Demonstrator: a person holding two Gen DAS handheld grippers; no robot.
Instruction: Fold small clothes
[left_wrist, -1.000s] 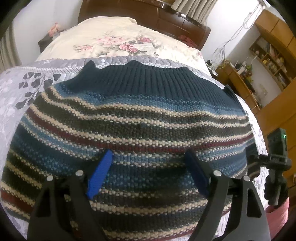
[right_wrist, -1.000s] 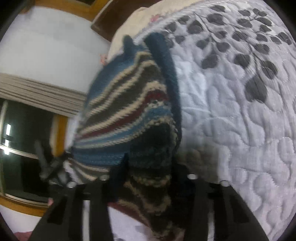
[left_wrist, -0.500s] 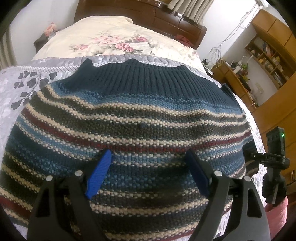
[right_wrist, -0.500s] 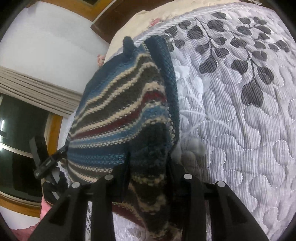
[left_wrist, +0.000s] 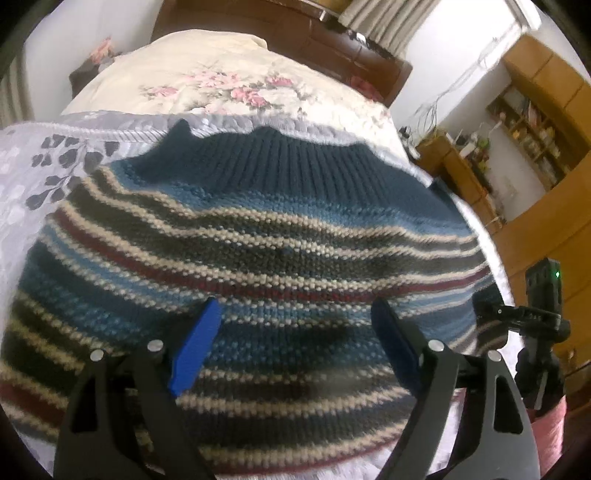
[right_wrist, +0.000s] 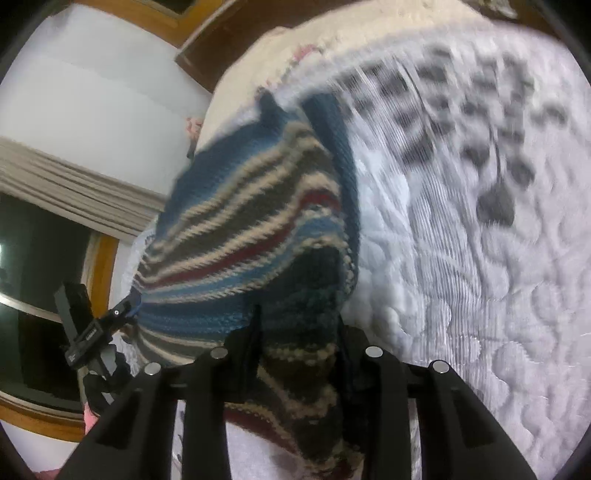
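A knit sweater (left_wrist: 280, 251) with blue, grey, cream and red stripes and a dark blue ribbed hem lies spread on a grey quilt (left_wrist: 22, 173). My left gripper (left_wrist: 295, 332) hovers open just over its near part, blue pads wide apart, nothing between them. At the garment's right edge my right gripper (left_wrist: 487, 314) pinches the fabric. In the right wrist view the right gripper (right_wrist: 299, 325) is shut on a bunched side of the sweater (right_wrist: 251, 221), which rises off the quilt (right_wrist: 480, 295). The left gripper (right_wrist: 122, 314) shows at the sweater's far side.
A cream floral duvet (left_wrist: 229, 85) and a dark wooden headboard (left_wrist: 295, 33) lie beyond the sweater. Wooden shelves and cabinets (left_wrist: 535, 122) stand to the right of the bed. A wood-framed window (right_wrist: 37, 277) is on the other side. A pink sleeve (left_wrist: 550, 424) shows behind the right gripper.
The right wrist view has swung and gone blurry while the right gripper keeps its hold on the sweater's side. The left gripper stays open over the sweater, shifted only slightly.
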